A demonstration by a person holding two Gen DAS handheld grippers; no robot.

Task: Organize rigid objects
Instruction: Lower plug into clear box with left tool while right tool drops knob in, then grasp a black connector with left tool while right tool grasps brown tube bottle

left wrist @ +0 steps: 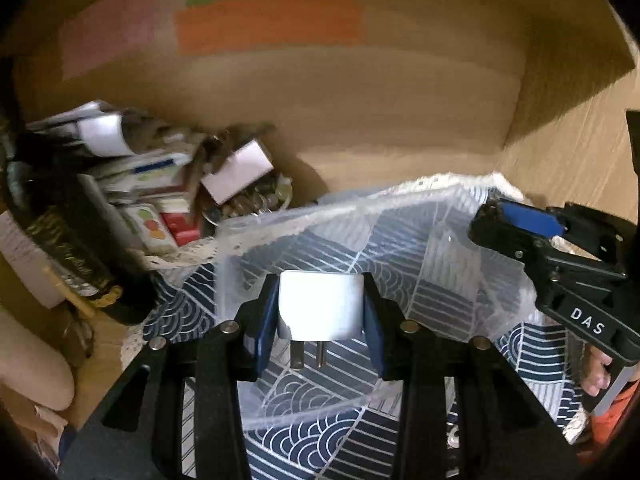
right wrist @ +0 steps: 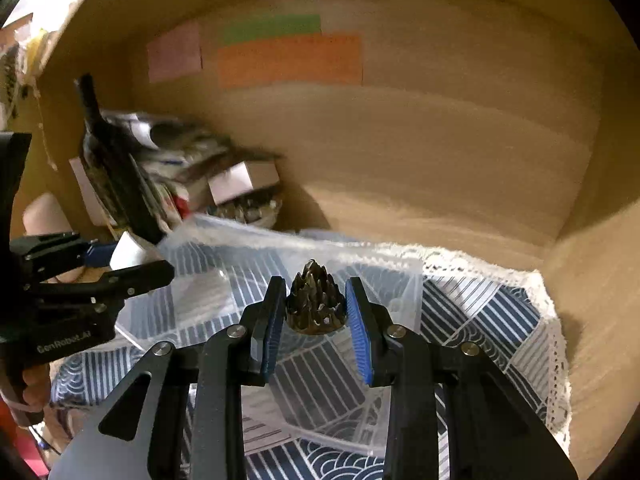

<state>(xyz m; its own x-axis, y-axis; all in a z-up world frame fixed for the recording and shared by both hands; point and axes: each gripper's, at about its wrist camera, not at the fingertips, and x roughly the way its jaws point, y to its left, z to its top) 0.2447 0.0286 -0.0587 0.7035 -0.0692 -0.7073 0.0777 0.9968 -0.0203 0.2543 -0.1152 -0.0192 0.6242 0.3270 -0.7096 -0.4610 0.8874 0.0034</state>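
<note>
My left gripper (left wrist: 320,300) is shut on a white plug adapter (left wrist: 320,306), its two metal prongs pointing back toward the camera, held over a clear plastic bin (left wrist: 440,256). My right gripper (right wrist: 316,300) is shut on a dark spiky metal ornament (right wrist: 315,304), also held over the clear bin (right wrist: 224,280). The right gripper also shows in the left wrist view (left wrist: 516,228) at the bin's right side. The left gripper shows in the right wrist view (right wrist: 120,264) with the white adapter (right wrist: 130,252) between its fingers.
A blue wave-patterned cloth with lace edge (right wrist: 500,320) lies under the bin inside a wooden cabinet. A pile of boxes, packets and a dish of small items (left wrist: 160,196) fills the back left corner. Coloured sticky notes (left wrist: 268,20) are on the back wall.
</note>
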